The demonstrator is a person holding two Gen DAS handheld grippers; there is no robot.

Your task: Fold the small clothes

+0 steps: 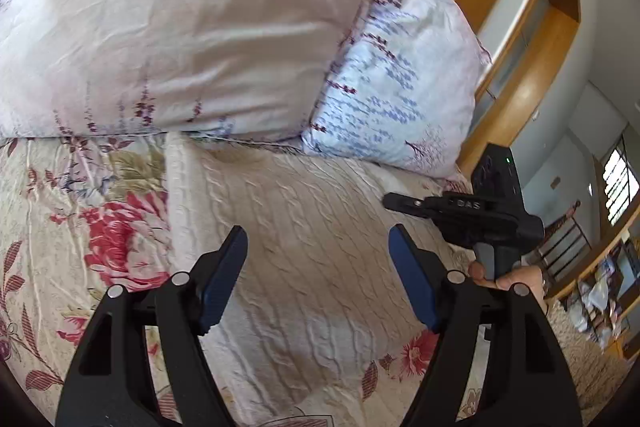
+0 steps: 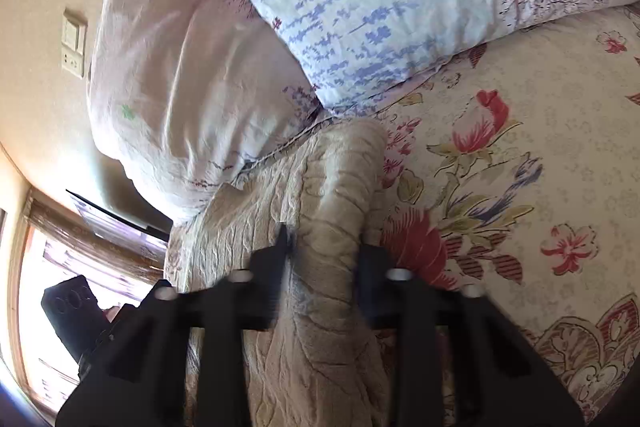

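Fingers: left gripper wide, empty, above cream cable-knit garment; right gripper pinches a raised ridge of it. Garment lies on floral bedspread, below two pillows. Advice: keep ridge taut, lay fold edges even.

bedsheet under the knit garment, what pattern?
Cream bedsheet with large red and pink flowers and green leaves; clearest in the right wrist view.

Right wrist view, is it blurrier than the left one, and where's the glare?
Right wrist view: black gripper fingers smeared by motion blur around the cream cable-knit garment; the window at lower left is blown out. Left wrist view: sharper, blue finger pads crisp, edges bent by fisheye.
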